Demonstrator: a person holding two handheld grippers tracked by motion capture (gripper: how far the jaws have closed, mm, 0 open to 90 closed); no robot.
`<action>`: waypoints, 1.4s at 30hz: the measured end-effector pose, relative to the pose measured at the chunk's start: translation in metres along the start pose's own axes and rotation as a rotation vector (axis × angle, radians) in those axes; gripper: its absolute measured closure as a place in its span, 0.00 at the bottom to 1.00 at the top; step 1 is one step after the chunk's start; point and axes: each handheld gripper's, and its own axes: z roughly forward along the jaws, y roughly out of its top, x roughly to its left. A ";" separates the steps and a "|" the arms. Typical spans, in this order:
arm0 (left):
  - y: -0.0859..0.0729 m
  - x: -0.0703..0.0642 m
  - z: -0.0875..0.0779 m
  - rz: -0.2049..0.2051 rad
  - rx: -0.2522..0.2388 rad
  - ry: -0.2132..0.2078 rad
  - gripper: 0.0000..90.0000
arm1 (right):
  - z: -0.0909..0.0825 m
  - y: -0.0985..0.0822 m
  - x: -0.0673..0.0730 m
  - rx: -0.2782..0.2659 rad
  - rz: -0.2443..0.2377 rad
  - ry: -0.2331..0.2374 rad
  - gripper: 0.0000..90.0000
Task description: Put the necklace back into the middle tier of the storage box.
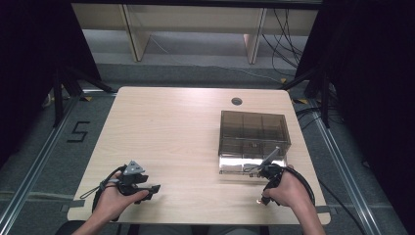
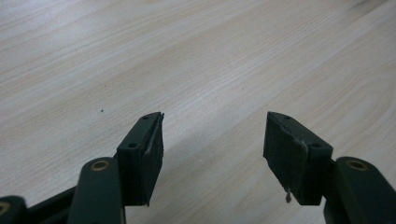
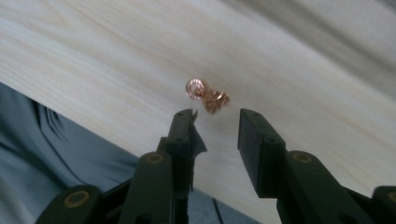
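My right gripper (image 3: 215, 122) is hanging part open, holding nothing, over a small copper ring terminal (image 3: 206, 94) near the table's (image 1: 166, 132) front-right corner. My left gripper (image 2: 212, 154) is gaping wide, empty.

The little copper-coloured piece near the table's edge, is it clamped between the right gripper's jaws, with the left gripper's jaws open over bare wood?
Not clamped. In the right gripper view the copper-coloured piece lies on the table just beyond the right gripper, whose jaws stand open with a gap and touch nothing. The rest holds: the left gripper is open over bare wood.
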 end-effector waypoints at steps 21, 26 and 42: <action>-0.001 0.000 -0.001 0.005 -0.006 -0.007 0.42 | 0.006 0.001 0.002 0.006 -0.076 -0.015 0.75; 0.000 0.000 -0.001 0.007 -0.006 -0.001 0.42 | 0.011 0.003 0.005 0.012 -0.084 -0.015 0.76; 0.000 0.000 -0.001 0.010 -0.009 -0.011 0.42 | 0.020 0.007 0.009 0.039 -0.126 -0.039 0.79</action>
